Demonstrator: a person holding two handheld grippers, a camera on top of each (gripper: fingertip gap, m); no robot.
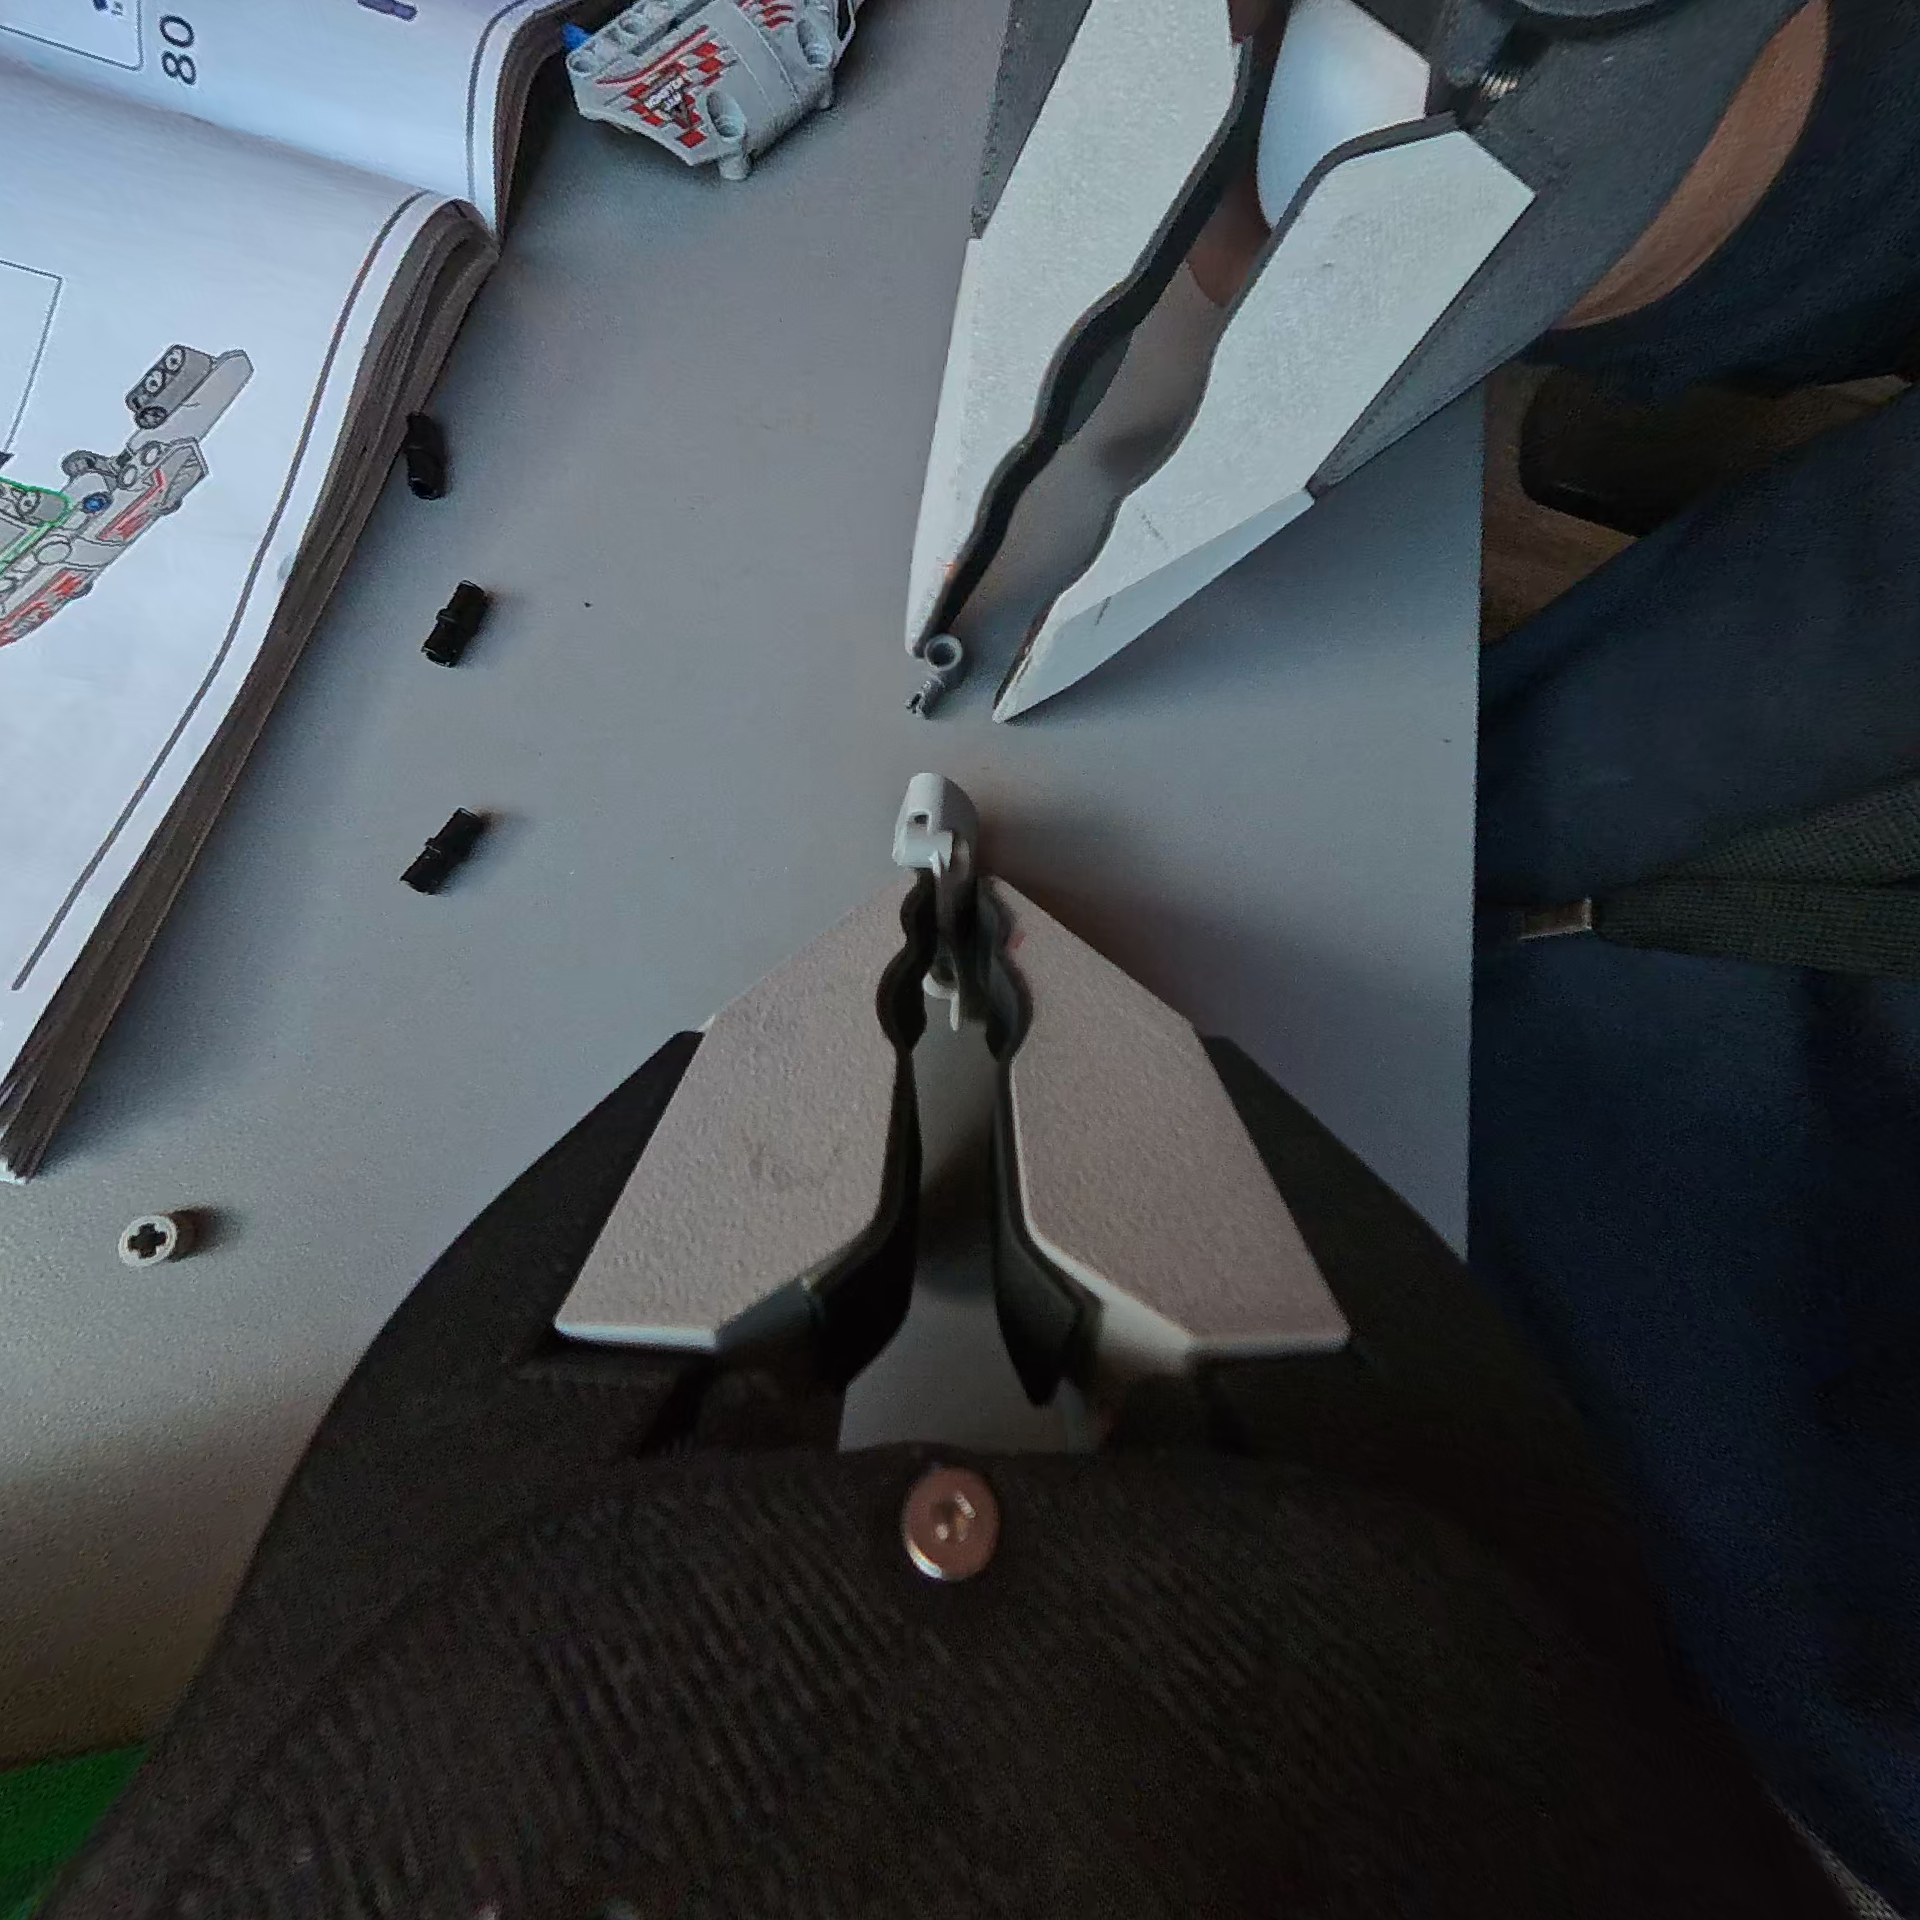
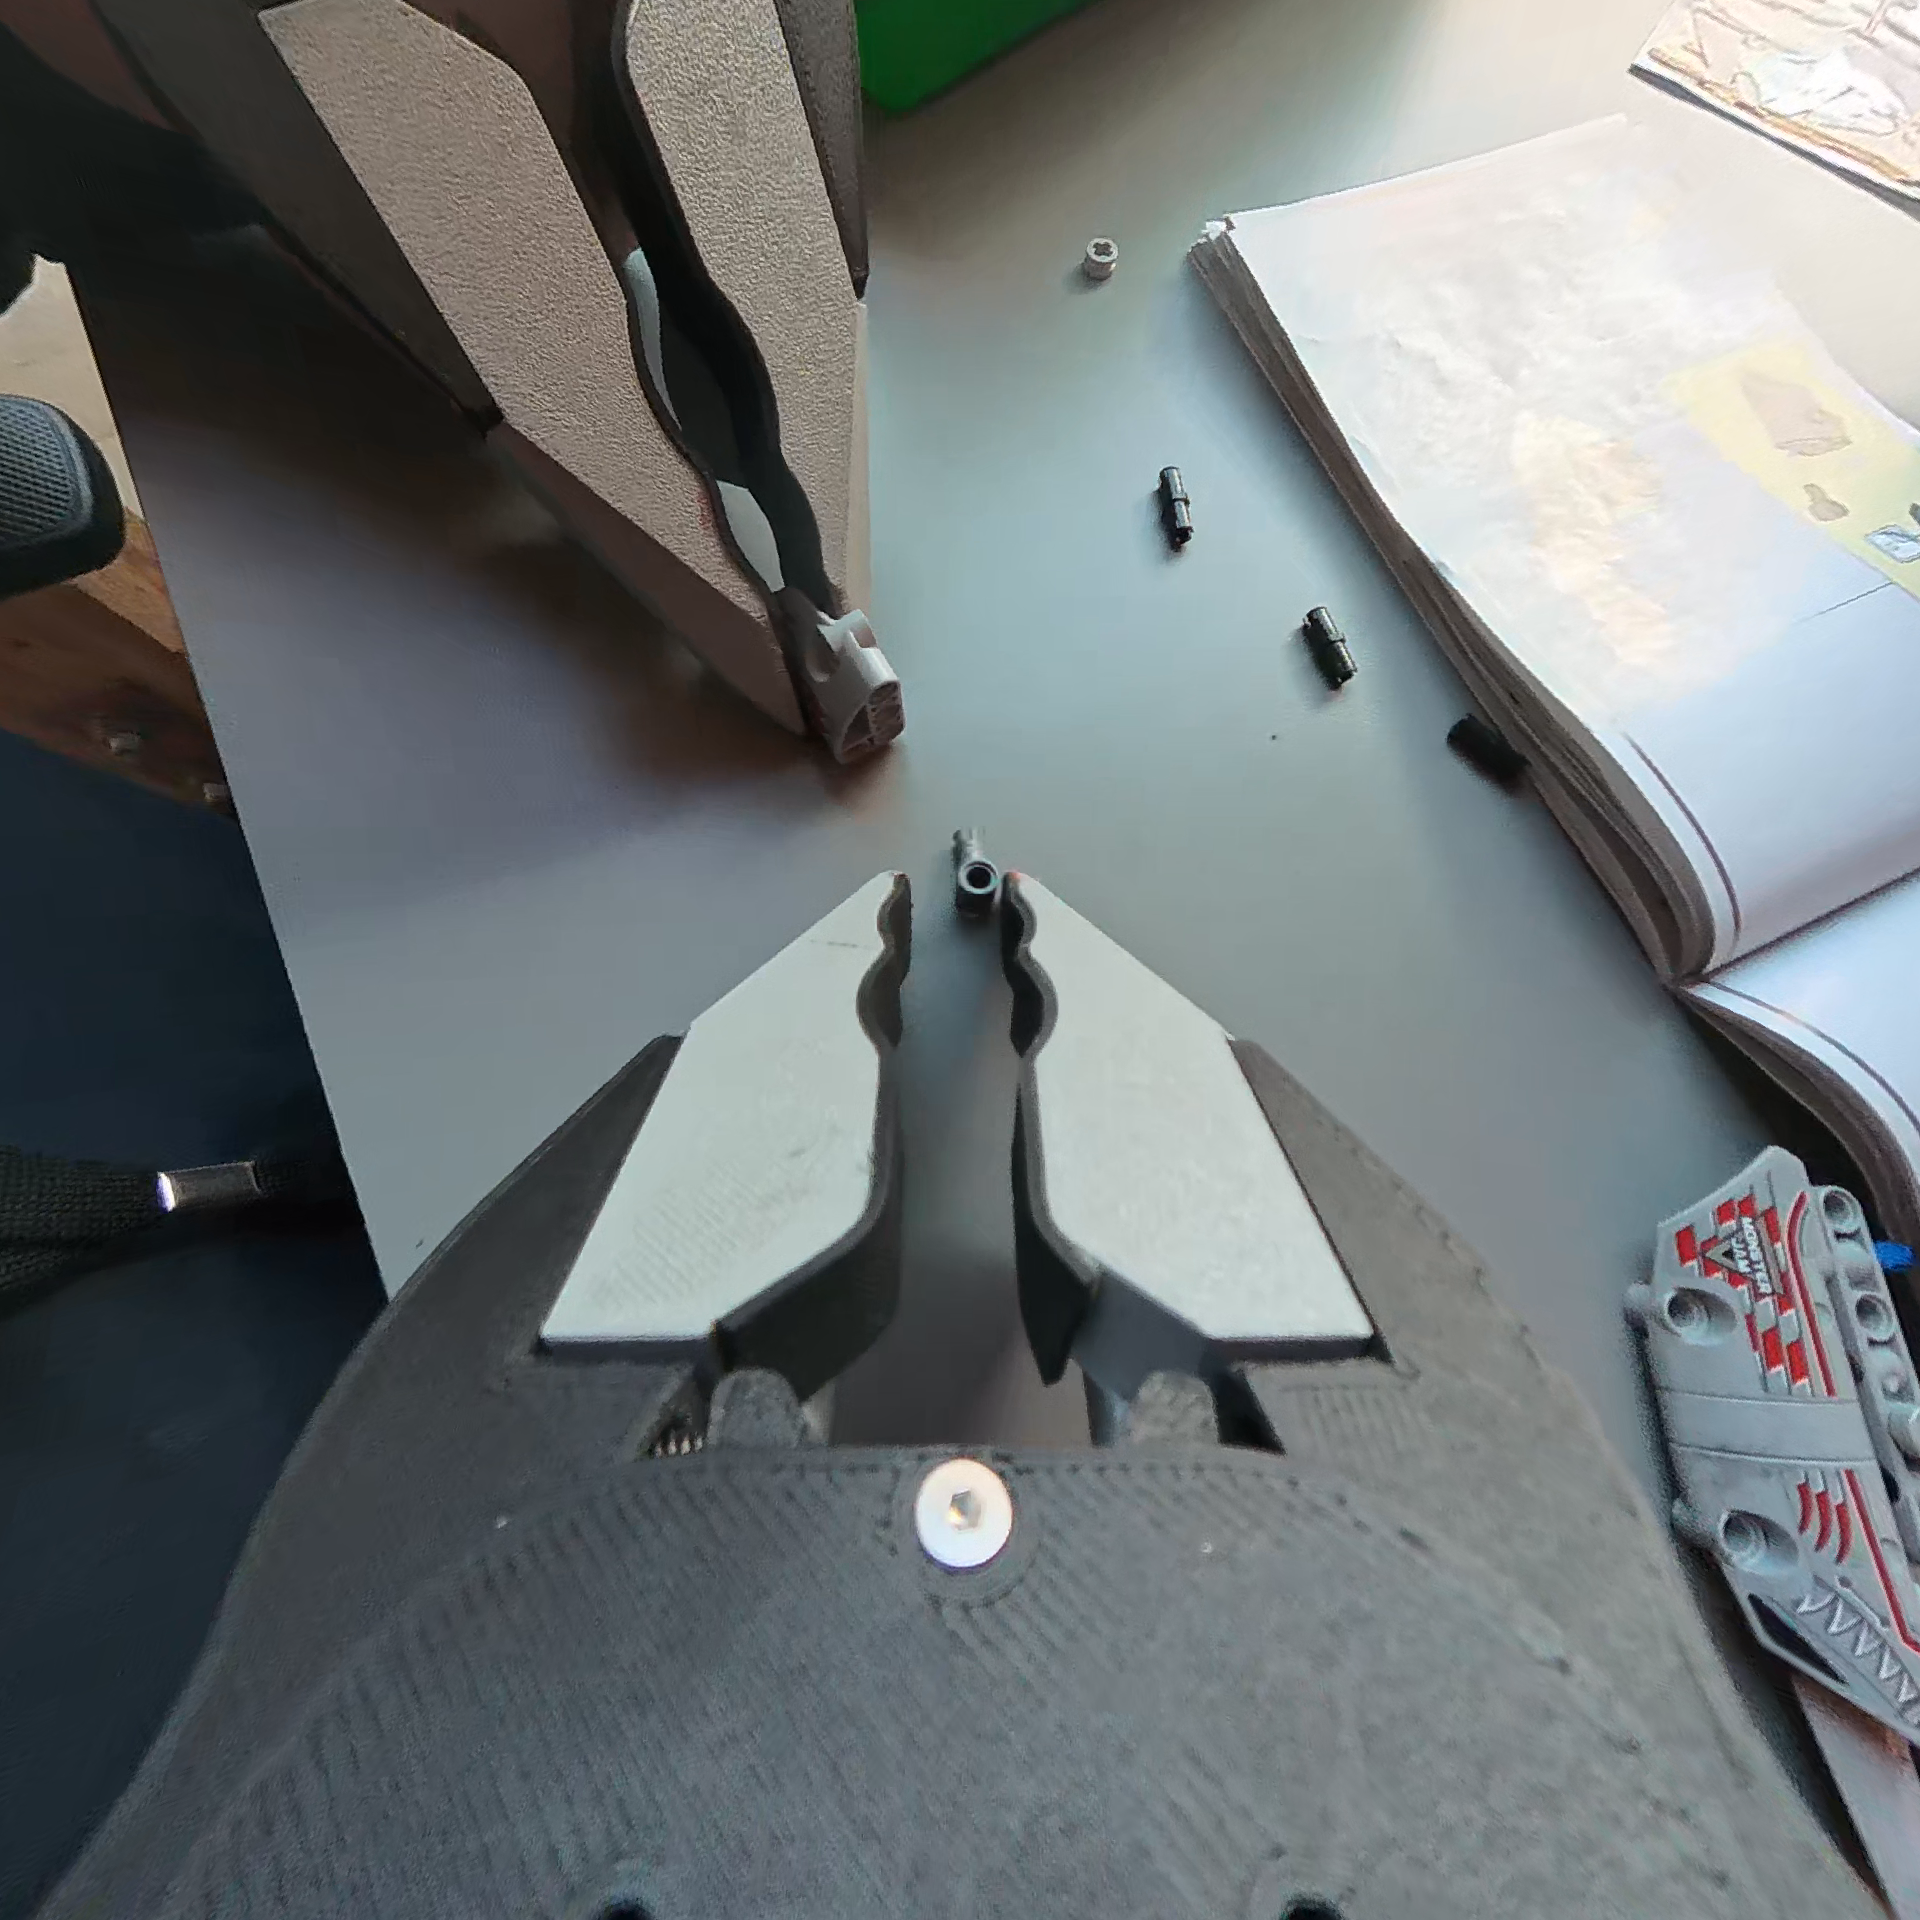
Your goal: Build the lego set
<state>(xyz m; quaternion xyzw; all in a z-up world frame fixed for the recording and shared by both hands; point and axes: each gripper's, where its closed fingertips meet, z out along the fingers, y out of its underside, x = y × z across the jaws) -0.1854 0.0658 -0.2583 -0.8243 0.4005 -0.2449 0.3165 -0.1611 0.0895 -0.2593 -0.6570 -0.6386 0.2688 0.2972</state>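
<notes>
My left gripper (image 1: 951, 899) is shut on a light grey lego connector piece (image 1: 933, 826) that sticks out past its tips, held just above the grey table (image 1: 727, 623). In the right wrist view the left gripper (image 2: 831, 717) comes in from the upper left with the same piece (image 2: 860, 691). My right gripper (image 2: 956, 883) is open by a narrow gap. A small dark grey pin connector (image 2: 975, 881) sits on the table between its tips, close to the right finger. The two grippers point at each other, a short way apart; the right one (image 1: 961, 681) also shows in the left wrist view.
Three black pins (image 1: 426, 457) (image 1: 454, 621) (image 1: 445, 852) lie in a row beside the open instruction booklet (image 1: 208, 416). A small bush (image 1: 161, 1238) lies near the booklet's corner. A grey panel assembly with red stickers (image 2: 1787, 1382) rests by the booklet. The table edge (image 1: 1473, 935) runs along a person's dark clothing. Some 4 cm of space lies between my two pairs of fingers.
</notes>
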